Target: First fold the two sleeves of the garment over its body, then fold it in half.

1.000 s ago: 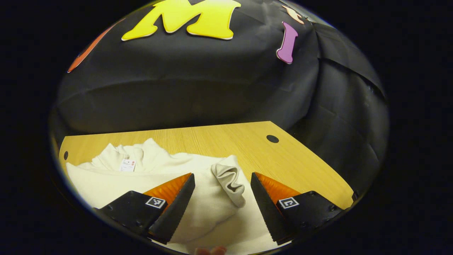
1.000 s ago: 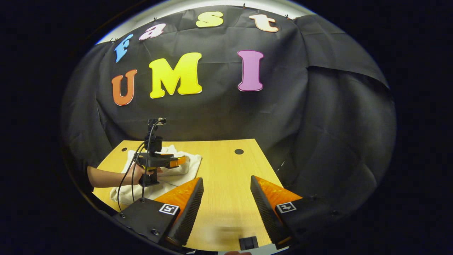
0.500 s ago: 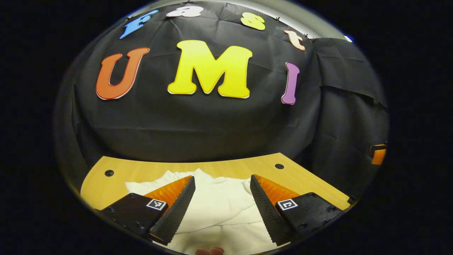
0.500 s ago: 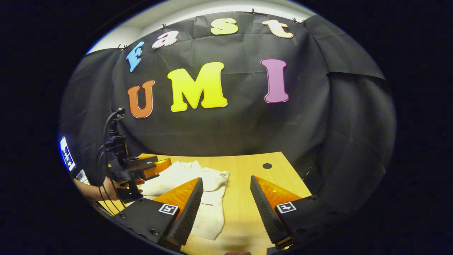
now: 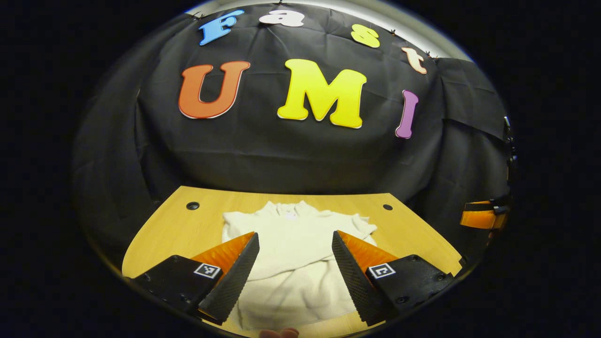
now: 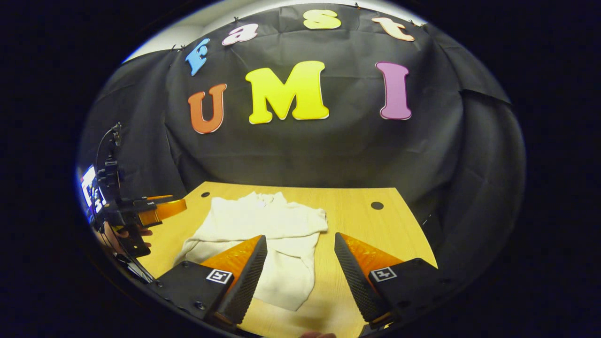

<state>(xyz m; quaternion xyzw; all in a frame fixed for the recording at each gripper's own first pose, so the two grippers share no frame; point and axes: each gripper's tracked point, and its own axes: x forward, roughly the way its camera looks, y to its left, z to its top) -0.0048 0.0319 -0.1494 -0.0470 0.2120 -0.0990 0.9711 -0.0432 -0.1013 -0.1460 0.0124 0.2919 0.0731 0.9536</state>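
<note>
A cream long-sleeved garment [image 5: 296, 239] lies flat on the wooden table [image 5: 178, 230], collar toward the back wall and both sleeves folded in over its body. My left gripper [image 5: 295, 277] hovers open above the garment's near part, nothing between its fingers. In the right gripper view the garment [image 6: 263, 225] sits left of centre, and my right gripper [image 6: 300, 277] stands open over its lower right edge, holding nothing. The left gripper [image 6: 157, 211], held by a hand [image 6: 127, 232], hangs off the table's left side there. The right gripper [image 5: 483, 218] appears at the far right of the left gripper view.
Round cable holes mark the table's back corners [image 6: 205, 194] [image 6: 376, 205]. Bare wood lies to the right of the garment [image 6: 366, 225]. A lit screen [image 6: 88, 188] glows at the far left, and cables hang from the left gripper.
Both grippers have drawn back from the table and risen, so the whole garment shows now. The left gripper has left the folded sleeve cuff behind. The right gripper has turned toward the garment.
</note>
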